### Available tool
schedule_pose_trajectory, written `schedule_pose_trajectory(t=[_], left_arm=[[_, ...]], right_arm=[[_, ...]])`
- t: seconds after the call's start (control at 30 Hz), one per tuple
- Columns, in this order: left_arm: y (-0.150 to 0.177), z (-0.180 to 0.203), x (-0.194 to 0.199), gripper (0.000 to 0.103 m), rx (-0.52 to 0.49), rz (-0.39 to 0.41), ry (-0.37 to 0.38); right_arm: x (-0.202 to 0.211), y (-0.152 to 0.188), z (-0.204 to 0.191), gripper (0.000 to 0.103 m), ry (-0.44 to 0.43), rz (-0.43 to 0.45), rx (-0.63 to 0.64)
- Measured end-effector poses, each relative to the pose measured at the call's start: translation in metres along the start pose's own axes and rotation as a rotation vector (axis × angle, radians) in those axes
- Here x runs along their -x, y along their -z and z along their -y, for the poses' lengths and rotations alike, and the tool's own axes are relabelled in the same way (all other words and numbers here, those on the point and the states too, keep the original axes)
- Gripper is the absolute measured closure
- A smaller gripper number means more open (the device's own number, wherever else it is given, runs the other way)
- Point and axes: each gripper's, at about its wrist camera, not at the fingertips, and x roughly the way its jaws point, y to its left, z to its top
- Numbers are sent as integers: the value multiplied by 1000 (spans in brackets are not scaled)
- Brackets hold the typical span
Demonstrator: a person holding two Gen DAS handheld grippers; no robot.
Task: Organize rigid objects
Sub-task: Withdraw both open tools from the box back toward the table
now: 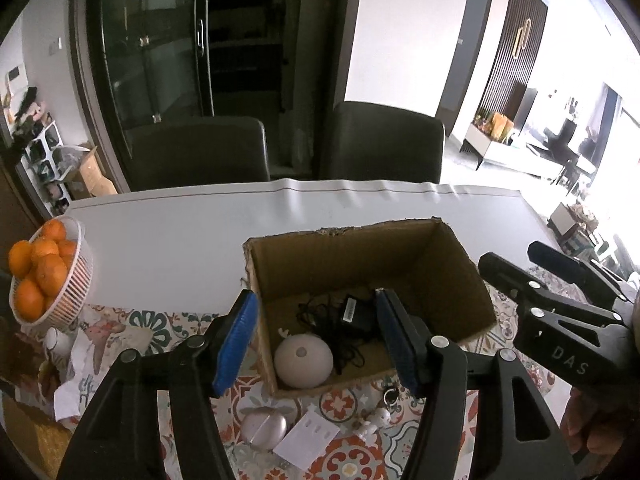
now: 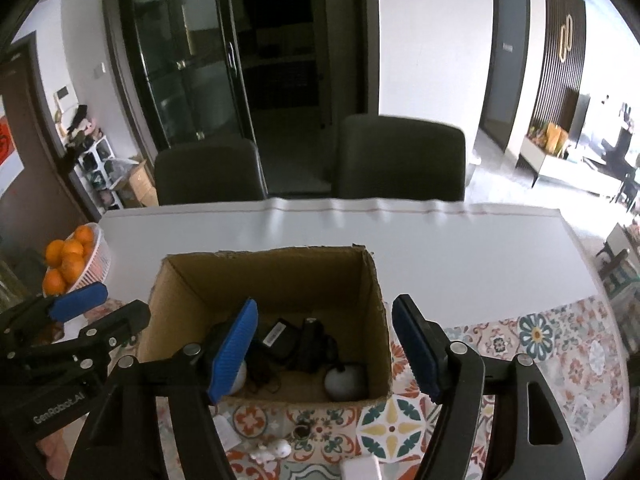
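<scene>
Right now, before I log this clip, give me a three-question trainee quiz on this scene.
1. True or false: the cardboard box is closed.
2. Which lies inside the box: A) black adapter with its cord B) oranges C) white card
3. Fill in: the left claw and right claw hold ____.

Key: 1 false; 2 A; 3 nothing, both stand open.

"DAS" is printed on the right gripper [image 1: 532, 264] body, and "GenRobot.AI" on the left gripper [image 2: 108, 304] body beside it.
</scene>
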Motion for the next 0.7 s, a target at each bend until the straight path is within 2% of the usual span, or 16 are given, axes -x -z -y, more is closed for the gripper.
schedule_pose_trajectory(t=[0.4, 0.7], left_arm=[[46, -14, 41, 42, -9, 68, -56], [85, 0, 54, 42, -53, 102, -45]], right_arm=[[56, 35, -34, 30, 47, 159, 72], [78, 74, -33, 29, 51, 206, 72]])
